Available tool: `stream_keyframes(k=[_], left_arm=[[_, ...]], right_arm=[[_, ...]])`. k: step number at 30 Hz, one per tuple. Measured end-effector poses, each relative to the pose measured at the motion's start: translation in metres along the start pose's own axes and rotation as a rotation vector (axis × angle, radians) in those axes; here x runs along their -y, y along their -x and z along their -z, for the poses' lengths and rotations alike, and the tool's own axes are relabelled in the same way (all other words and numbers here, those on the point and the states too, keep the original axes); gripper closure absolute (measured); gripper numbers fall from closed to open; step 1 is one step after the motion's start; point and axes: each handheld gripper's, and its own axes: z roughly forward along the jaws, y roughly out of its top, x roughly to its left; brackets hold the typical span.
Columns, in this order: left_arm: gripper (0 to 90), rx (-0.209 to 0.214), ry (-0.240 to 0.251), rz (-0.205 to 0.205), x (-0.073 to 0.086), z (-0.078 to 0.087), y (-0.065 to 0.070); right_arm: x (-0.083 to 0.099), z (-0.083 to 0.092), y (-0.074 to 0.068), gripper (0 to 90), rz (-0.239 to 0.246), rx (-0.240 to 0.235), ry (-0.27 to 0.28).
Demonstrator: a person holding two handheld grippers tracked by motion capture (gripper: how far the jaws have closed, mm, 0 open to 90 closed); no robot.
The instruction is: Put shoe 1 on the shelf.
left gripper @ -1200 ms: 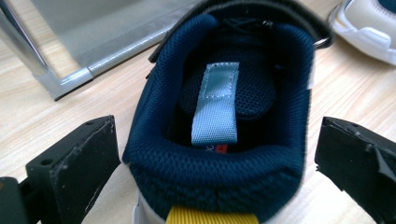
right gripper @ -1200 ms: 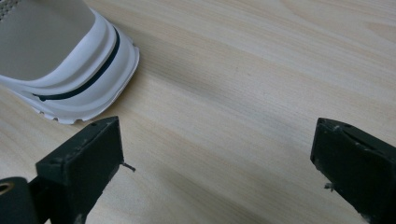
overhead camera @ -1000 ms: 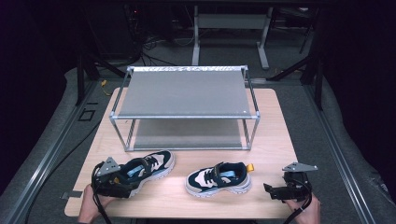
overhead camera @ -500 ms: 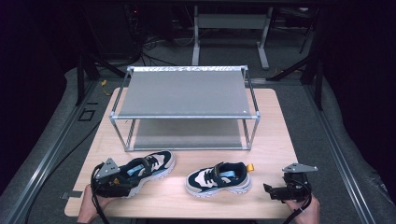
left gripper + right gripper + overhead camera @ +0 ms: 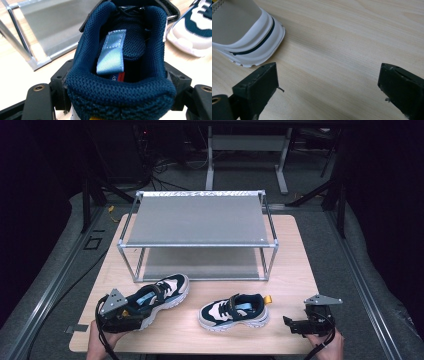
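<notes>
A navy, white and beige sneaker point(image 5: 155, 295) lies at the front left of the table, its heel between the jaws of my left gripper point(image 5: 131, 314). In the left gripper view the padded navy collar point(image 5: 120, 50) with a light blue pull tab sits between the jaws of the left gripper point(image 5: 117, 100), which have just been closing and now press on its sides. The matching sneaker point(image 5: 234, 311) lies on its sole at the front centre, toe pointing left. My right gripper point(image 5: 295, 325) rests open just right of that sneaker's heel point(image 5: 244, 35), and the right gripper point(image 5: 328, 82) has bare wood between its jaws.
A two-tier metal shoe rack point(image 5: 200, 220) with grey shelves stands at the middle and back of the wooden table point(image 5: 290, 260); its lower shelf point(image 5: 45, 25) is just beyond the held sneaker. Dark floor, cables and stands surround the table.
The left gripper's jaws have closed on the sneaker's heel, and hand and sneaker have risen slightly and shifted toward the rack. The right gripper and the other sneaker have not moved.
</notes>
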Motion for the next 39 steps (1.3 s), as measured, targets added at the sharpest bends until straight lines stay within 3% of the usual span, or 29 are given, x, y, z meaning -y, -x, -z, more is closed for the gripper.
stream_keyframes(k=[10,15,17,23,26,39], left_arm=[[26.3,-0.097,0.023,0.065,-0.019,-0.012,0.016],[26.2,-0.201,0.030,0.118,-0.026,-0.023,0.017],[26.2,-0.213,0.037,0.148,-0.028,-0.028,0.016],[26.2,-0.236,0.040,0.163,-0.037,-0.042,0.019],[26.1,-0.262,0.066,0.179,-0.041,-0.048,0.021],[25.9,-0.294,0.082,0.237,-0.058,-0.082,0.020]], right_arm=[[0.001,0.002,0.001,2.6,-0.003,-0.013,0.007],[-0.001,0.004,0.000,2.7,-0.002,0.002,0.014],[-0.001,0.005,0.001,2.7,-0.003,-0.005,0.012],[-0.002,0.005,0.000,2.7,0.003,-0.007,0.013],[-0.003,0.006,-0.001,2.7,0.004,-0.002,0.016],[-0.002,0.007,-0.001,2.7,0.001,0.002,0.021]])
